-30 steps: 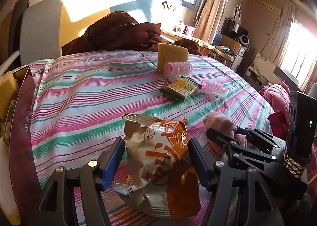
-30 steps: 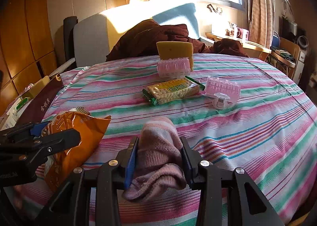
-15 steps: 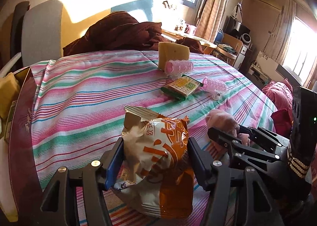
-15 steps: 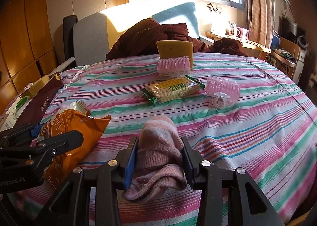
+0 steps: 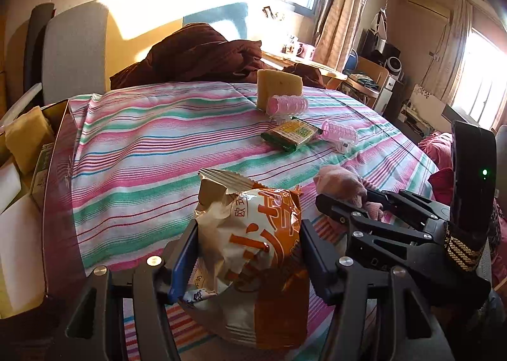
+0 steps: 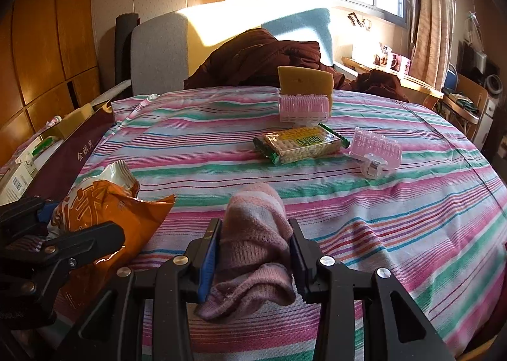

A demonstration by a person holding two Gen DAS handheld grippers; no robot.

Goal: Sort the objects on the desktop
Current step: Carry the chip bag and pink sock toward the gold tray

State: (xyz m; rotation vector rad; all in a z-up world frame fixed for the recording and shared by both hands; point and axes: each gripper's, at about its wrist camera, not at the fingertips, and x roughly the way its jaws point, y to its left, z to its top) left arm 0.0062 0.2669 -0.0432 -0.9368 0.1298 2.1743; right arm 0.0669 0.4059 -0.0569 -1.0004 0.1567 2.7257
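Striped cloth (image 6: pixel 396 209) covers the table; cracker packet (image 6: pixel 301 144), two pink rollers (image 6: pixel 303 107) and yellow sponge (image 6: pixel 305 77) lie on it.

We see a glossy, crinkled orange-and-white foil snack bag (image 5: pixel 253 234), a soft pink knitted wool sock (image 6: pixel 253 234), a matt striped woven cotton cloth (image 6: pixel 396 209), a shiny clear-plastic cracker packet (image 6: pixel 299 145), and matt black plastic gripper fingers (image 6: pixel 298 261) with bright metal screws.
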